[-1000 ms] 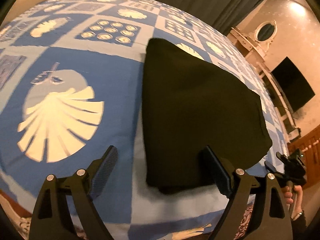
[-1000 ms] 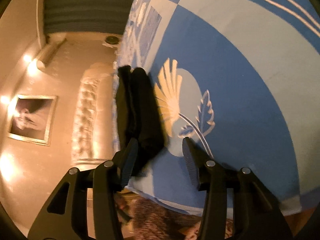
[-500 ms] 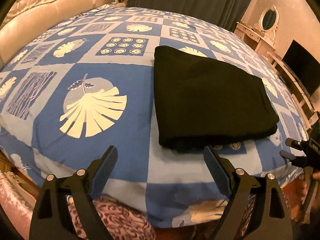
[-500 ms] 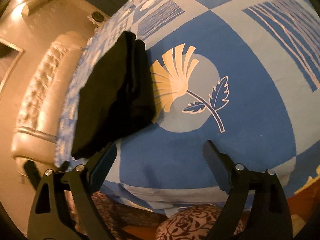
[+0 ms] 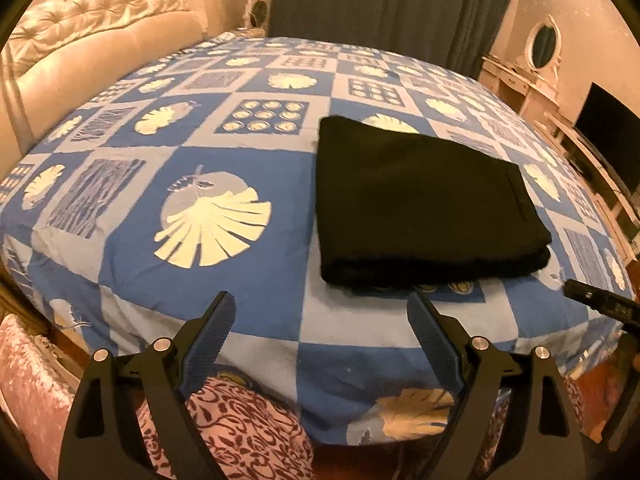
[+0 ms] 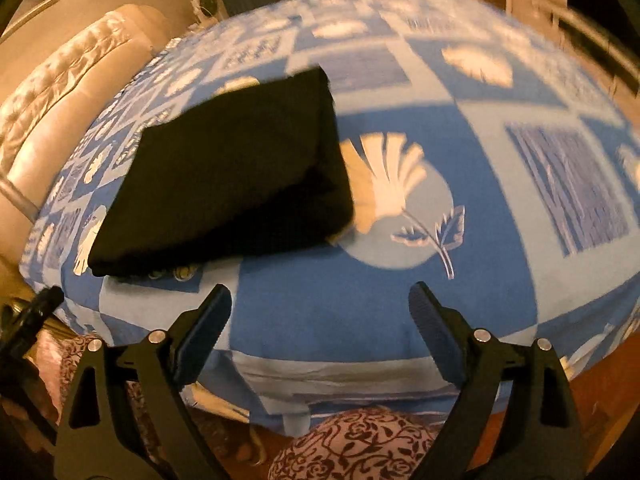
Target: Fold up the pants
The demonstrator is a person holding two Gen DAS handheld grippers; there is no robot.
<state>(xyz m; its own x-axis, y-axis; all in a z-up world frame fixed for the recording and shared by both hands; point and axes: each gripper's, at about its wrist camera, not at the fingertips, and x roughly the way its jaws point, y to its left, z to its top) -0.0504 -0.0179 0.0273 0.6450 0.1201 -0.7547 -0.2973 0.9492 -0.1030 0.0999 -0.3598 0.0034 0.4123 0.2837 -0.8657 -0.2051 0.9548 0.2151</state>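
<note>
The black pants (image 5: 424, 204) lie folded into a thick rectangle on the blue patterned bedspread (image 5: 200, 160), near the bed's front edge. They also show in the right wrist view (image 6: 228, 176), at the left. My left gripper (image 5: 322, 316) is open and empty, held off the bed's front edge, clear of the pants. My right gripper (image 6: 320, 304) is open and empty too, off the front edge and to the right of the pants. Its tip shows at the right of the left wrist view (image 5: 600, 304).
A tufted cream headboard (image 5: 80, 40) stands at the left. Dark curtains (image 5: 380, 0) hang behind the bed. A dresser with an oval mirror (image 5: 540, 44) and a dark screen (image 5: 612, 136) are at the right. A person's patterned clothing (image 5: 248, 432) is below the grippers.
Both grippers have pulled back from the pants, off the bed's front edge. The right gripper has opened wider and turned upright. The pants have stayed in place.
</note>
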